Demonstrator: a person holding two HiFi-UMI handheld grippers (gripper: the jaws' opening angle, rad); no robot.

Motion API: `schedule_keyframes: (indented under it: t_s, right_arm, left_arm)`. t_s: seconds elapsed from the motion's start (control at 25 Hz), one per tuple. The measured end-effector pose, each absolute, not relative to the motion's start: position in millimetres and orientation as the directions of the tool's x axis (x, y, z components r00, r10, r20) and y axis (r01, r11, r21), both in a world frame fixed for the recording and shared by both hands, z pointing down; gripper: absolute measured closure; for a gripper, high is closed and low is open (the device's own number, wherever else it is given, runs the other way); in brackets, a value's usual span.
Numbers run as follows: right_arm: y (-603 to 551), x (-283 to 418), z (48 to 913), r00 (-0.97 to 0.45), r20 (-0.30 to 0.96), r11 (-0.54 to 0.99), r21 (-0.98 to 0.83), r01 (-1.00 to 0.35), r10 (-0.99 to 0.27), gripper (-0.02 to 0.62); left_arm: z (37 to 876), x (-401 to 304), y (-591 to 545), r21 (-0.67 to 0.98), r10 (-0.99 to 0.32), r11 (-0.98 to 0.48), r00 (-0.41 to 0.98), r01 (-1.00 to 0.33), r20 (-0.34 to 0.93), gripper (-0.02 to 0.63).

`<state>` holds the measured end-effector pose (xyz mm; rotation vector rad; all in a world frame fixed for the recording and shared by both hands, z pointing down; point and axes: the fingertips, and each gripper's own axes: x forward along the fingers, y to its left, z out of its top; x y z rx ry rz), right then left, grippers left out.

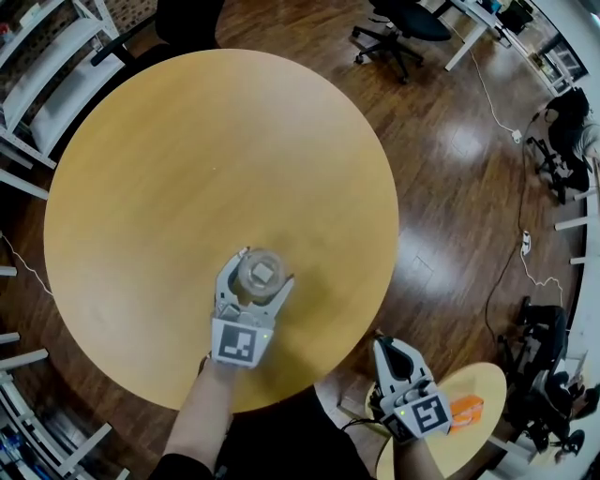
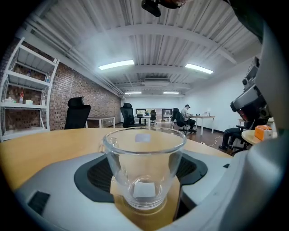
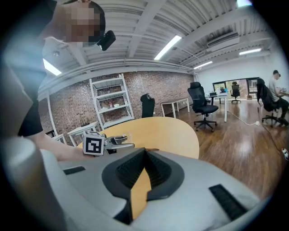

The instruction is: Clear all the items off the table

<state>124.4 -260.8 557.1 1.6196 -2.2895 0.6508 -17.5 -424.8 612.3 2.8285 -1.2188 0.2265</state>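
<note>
Cup stands near the front edge of the table, the only item on it. Clearing looks nearly done. Left gripper has wide-set jaws, pads pressed on the cup's sides, cup not yet lifted. Right gripper is closed and empty, off the table by the side table.

A round bench w/ a light wood top is set on a dark plank floor. One thing is carried by it: a clear glass cup, stood upright on the side nearest the person, approx. mid-width, w/ a small handle at its rim. A smaller round bench, same wood, is placed lower right, apart from the 1st. An orange obj. is laid on it; type can't be made out. An office chair is stood on the floor beyond.
</note>
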Motion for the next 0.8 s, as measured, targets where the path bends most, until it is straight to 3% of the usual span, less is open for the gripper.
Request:
schedule_keyframes:
  t_s: [0.36,0.8]
  right_arm:
    - [-309.4,116.4,551.7,-0.315,0.329,0.287,-0.132,-0.949,-0.89,0.592]
    - [-293.0,90.8,455.7,-0.225,0.151,0.216,-0.071,-0.974,-0.963,0.592]
  left_arm:
    - [571.8,-47.4,-414.4,-0.046,-0.709,-0.703,0.695,-0.709,0.124,0.215]
    - [454.5,-79.1,-367.9,-0.036,-0.642,-0.766,0.766,-0.642,-0.01,0.216]
